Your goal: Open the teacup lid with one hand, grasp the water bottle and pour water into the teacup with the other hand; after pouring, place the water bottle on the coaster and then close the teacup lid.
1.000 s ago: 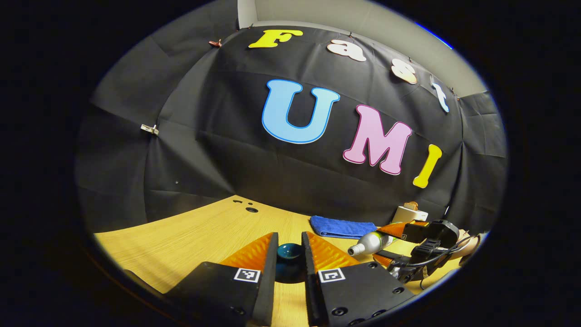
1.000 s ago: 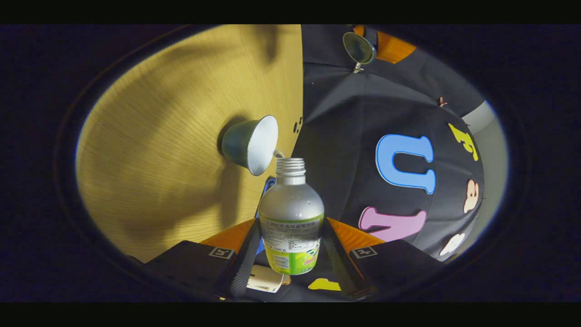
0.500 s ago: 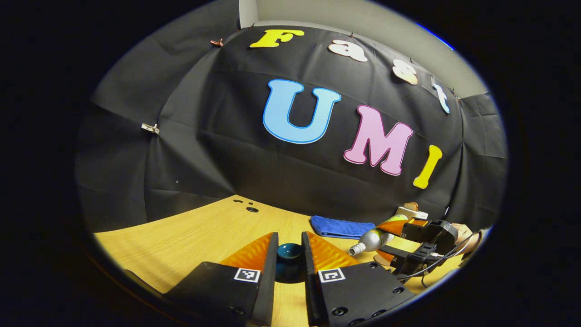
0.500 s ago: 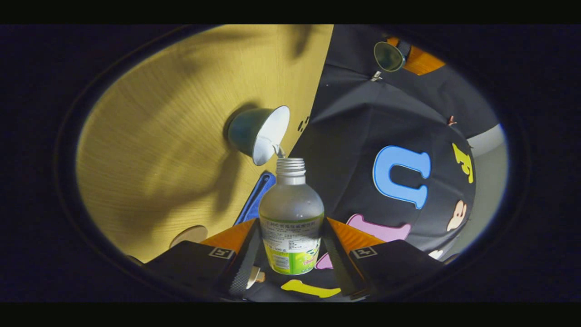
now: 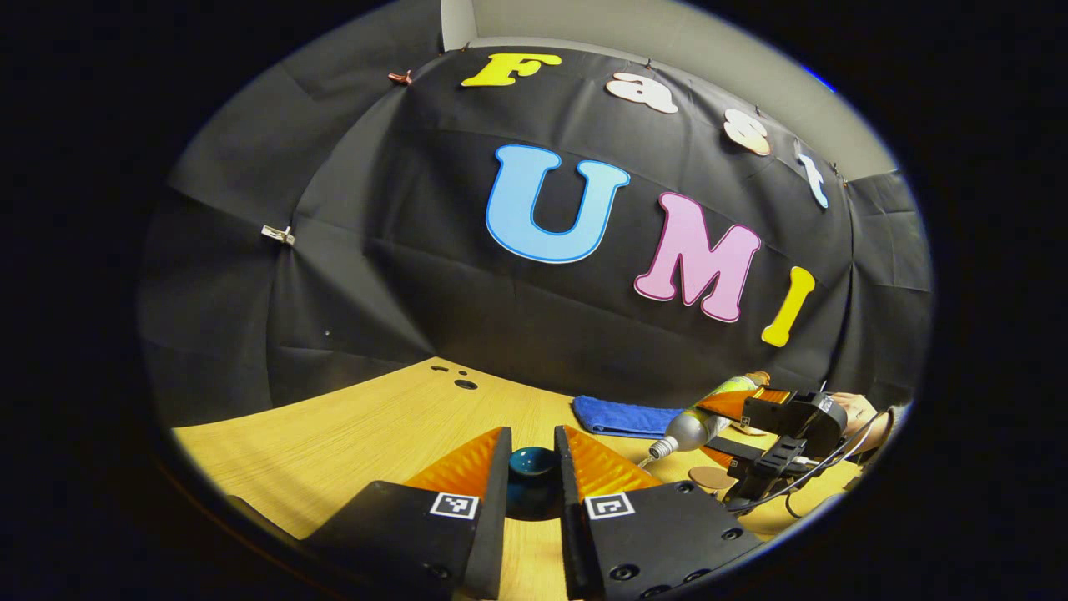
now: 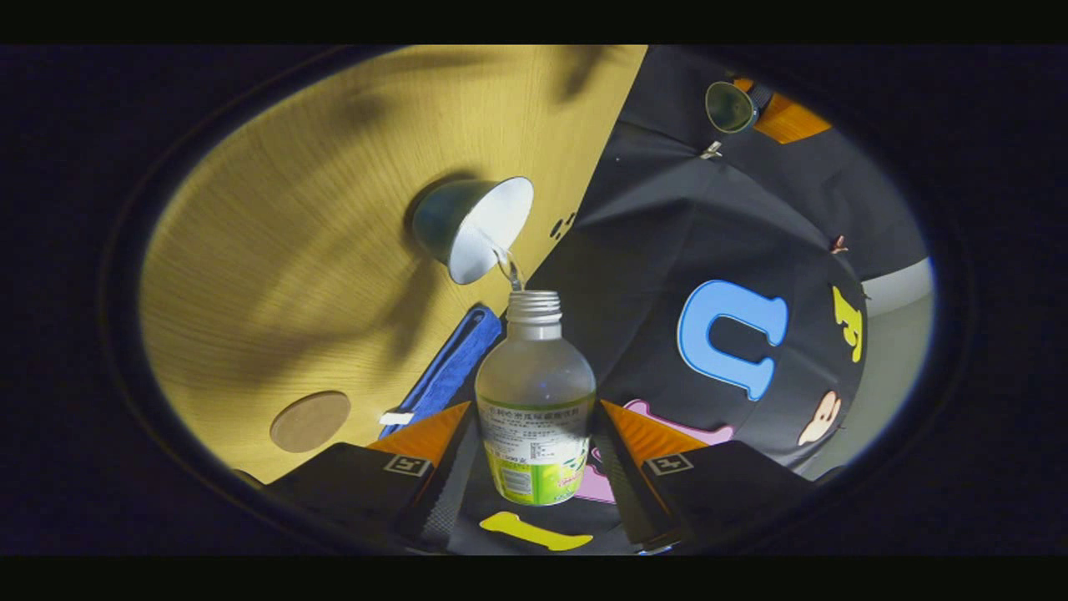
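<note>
The water bottle (image 6: 535, 401) has tipped further since a second ago, pinched by the right gripper (image 6: 534, 467); water streams into the teacup (image 6: 473, 227). The left gripper (image 5: 532, 484) pinches the lid (image 5: 532, 462). Best to keep the mouth over the rim.

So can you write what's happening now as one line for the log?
phase: pouring | left tongs: shut on teacup lid | right tongs: shut on water bottle, tilted | water entering teacup | coaster: bare
</note>
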Motion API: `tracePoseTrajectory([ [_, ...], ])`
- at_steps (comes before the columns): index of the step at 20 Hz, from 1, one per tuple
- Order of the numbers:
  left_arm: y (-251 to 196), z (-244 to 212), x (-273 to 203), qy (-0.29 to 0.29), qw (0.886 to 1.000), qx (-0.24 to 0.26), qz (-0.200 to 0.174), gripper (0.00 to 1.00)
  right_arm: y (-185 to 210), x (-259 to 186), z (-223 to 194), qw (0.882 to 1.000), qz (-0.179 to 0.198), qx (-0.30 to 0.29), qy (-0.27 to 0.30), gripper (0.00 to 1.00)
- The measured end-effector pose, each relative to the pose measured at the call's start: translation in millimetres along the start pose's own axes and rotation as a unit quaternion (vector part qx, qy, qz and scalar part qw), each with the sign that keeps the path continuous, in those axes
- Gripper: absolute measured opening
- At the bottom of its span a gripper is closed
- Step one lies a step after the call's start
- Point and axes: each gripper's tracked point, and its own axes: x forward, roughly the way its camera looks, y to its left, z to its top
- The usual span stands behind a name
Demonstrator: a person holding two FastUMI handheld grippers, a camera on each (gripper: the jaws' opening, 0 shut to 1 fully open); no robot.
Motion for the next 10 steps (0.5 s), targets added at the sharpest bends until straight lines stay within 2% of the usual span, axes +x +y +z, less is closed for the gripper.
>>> tracePoseTrajectory([
  [2, 0.6, 0.4, 0.5, -0.001, 1.0, -0.002, 0.0, 0.32, -4.9, 0.5, -0.2, 1.0, -0.002, -0.016, -0.002, 0.74],
  [3, 1.4, 1.6, 0.0, -0.002, 1.0, -0.003, 0.002, 0.33, -4.9, -0.9, 0.1, 1.0, -0.004, -0.025, -0.004, 0.78],
  [10, 2.0, 2.7, -1.2, -0.003, 1.0, -0.006, 0.003, 0.32, -15.4, 1.5, -0.1, 0.996, -0.022, -0.082, -0.011, 0.78],
])
